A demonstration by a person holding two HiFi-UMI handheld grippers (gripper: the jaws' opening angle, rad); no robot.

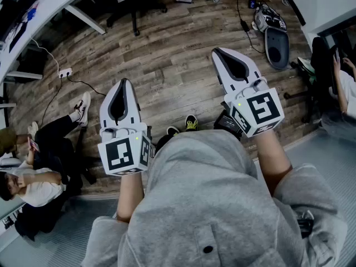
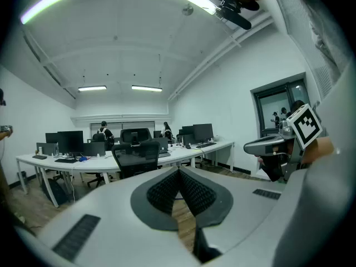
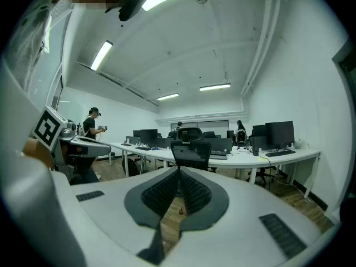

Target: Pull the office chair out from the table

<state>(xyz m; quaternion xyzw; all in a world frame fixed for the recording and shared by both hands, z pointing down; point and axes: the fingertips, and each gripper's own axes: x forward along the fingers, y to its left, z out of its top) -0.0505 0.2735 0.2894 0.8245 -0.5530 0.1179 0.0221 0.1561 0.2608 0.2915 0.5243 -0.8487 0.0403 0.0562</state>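
Observation:
A black office chair (image 3: 191,152) stands tucked against a long white table (image 3: 267,157) some way ahead in the right gripper view. The same chair (image 2: 136,156) shows at the table (image 2: 67,166) in the left gripper view. In the head view its base (image 1: 133,7) lies at the top edge, well beyond both grippers. My left gripper (image 1: 123,82) and right gripper (image 1: 215,52) hang over the wooden floor, far from the chair. Both are shut with nothing between the pads, as the left gripper view (image 2: 178,170) and the right gripper view (image 3: 179,171) also show.
A person sits on the floor at the left (image 1: 39,171), and another sits at the right edge (image 1: 345,88). A bag (image 1: 276,43) and cables lie on the floor ahead right. A power strip (image 1: 65,71) lies near the table leg. Monitors line the tables.

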